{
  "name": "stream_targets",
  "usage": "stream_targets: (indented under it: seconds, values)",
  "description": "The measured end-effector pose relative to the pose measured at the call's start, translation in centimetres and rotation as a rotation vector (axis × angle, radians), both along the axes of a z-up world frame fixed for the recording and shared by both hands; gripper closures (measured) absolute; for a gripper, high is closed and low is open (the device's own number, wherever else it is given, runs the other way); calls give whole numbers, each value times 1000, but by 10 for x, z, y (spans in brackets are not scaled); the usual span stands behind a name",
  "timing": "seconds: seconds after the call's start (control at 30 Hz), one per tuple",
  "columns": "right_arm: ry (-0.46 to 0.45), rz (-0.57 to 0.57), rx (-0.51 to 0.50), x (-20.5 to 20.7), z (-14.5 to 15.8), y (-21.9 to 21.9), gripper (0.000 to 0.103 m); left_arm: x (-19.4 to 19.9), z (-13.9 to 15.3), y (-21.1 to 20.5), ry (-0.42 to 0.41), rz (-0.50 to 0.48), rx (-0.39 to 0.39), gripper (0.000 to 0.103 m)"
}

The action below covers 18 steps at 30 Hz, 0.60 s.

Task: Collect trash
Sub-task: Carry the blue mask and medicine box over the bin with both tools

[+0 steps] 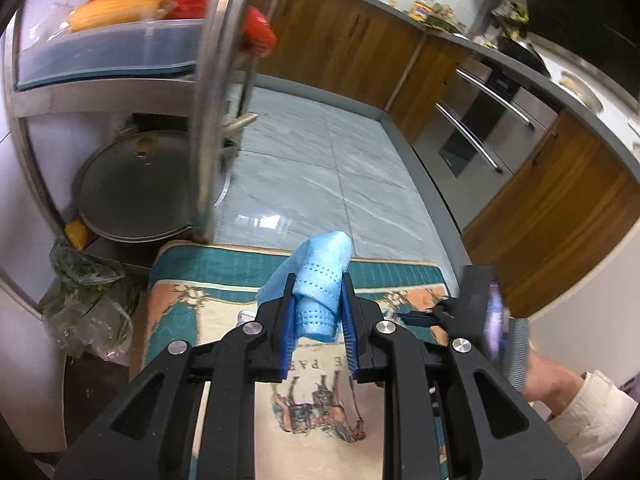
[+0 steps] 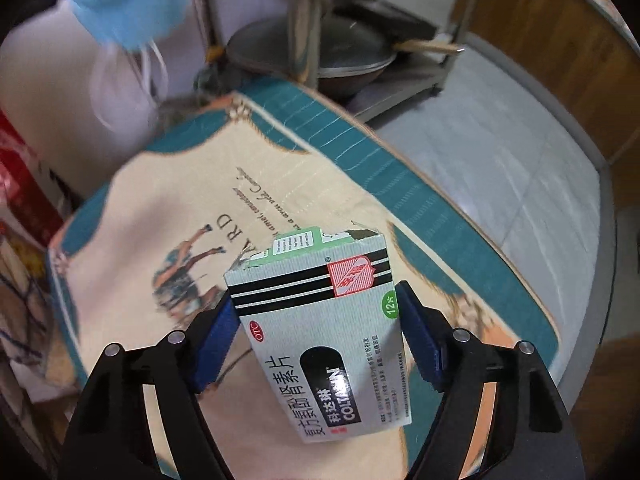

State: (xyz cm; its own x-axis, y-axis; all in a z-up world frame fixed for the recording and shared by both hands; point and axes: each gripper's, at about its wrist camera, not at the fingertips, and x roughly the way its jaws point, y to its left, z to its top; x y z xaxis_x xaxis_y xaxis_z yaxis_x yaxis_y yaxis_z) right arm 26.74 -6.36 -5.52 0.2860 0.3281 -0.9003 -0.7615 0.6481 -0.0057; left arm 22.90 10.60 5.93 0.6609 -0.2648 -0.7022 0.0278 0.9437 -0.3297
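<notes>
Item 1: your left tongs (image 1: 318, 312), nearly shut, blue pads clamped on a crumpled blue face mask (image 1: 316, 284) that sticks up past the fingertips; it hangs above the printed mat (image 1: 224, 288), and in the right wrist view the same mask (image 2: 128, 4) shows blurred at top left with white ear loops trailing below it. Item 2: your right tongs (image 2: 316, 320), standing wide, a blue pad on each side of a grey and white medicine box (image 2: 324, 344); the box has black stripes, a red badge, a green round mark and a torn green flap at its far end, and it sits tilted between the pads, clear of the mat beneath. No earlier view is on hand, so only the wide grip is recorded. Item 3: the mat, teal border with cream middle, horse picture and lettering, lying on the grey tiled floor (image 1: 320, 168). Item 4: a steel rack (image 1: 208, 120) just beyond the mat, a lidded wok (image 1: 136, 188) on its bottom shelf, corn (image 1: 120, 10) in a tray higher up. Item 5: a bag of greens (image 1: 88, 300) beside the mat's left edge. Item 6: wooden cabinets (image 1: 560, 208) along the right of the floor. Item 7: your sleeve (image 1: 588, 412), lower right.
</notes>
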Motion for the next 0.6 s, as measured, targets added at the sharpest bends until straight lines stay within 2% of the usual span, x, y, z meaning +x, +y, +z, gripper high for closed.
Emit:
stream_targets:
  seconds: [0.43,0.6]
  values:
    - [-111,-335,224,-70,57,-109,27,-1,-7,-85,-1,-147,4,83]
    - [-142,-437,262,-92,69,-150,27,-2,-21,-126,44,-230,-68,83]
